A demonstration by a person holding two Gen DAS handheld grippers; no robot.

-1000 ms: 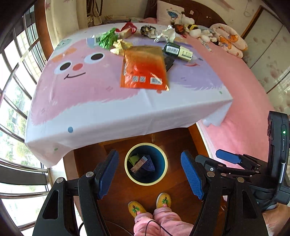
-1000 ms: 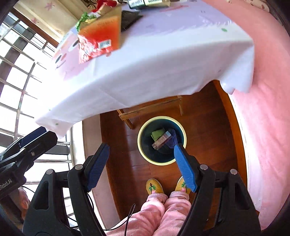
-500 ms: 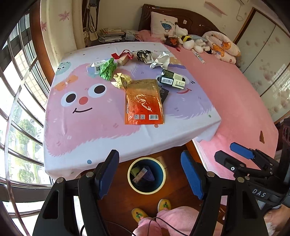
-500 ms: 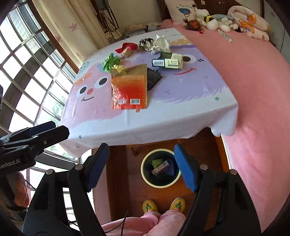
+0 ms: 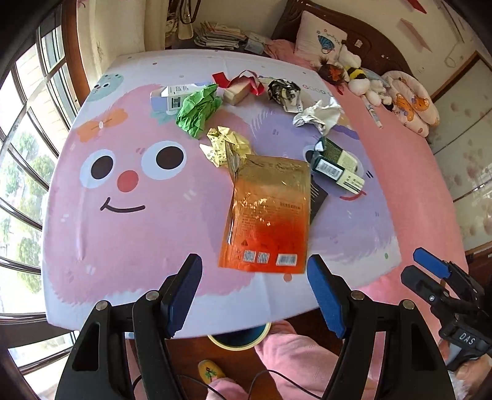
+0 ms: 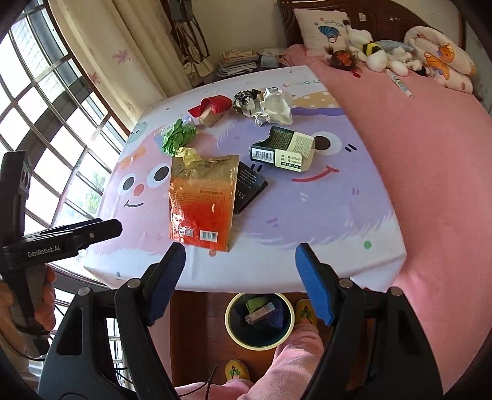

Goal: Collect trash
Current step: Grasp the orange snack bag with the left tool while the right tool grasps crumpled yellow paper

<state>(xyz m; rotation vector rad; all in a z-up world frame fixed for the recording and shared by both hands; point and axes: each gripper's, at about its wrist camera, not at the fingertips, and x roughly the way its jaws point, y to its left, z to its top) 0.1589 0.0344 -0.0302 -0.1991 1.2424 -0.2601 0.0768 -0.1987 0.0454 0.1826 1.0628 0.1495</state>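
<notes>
Both claws are spread wide and hold nothing: the left claw (image 5: 254,289) hovers just short of the orange foil pouch (image 5: 267,215), the right claw (image 6: 240,277) above the counter (image 6: 338,221) edge. The bin (image 6: 259,318) below the right claw already contains a few scraps. Most work remains: ahead lie the pouch, a green paper wad (image 5: 198,110), yellow wrapper (image 5: 226,144), dark carton (image 6: 281,152) and white crumple (image 6: 275,106).

Cartoon-face tablecloth (image 5: 129,215); pink bed (image 6: 430,147) beside; stuffed toys (image 6: 378,55), pillow (image 6: 319,27) at headboard; barred window (image 6: 46,107)
</notes>
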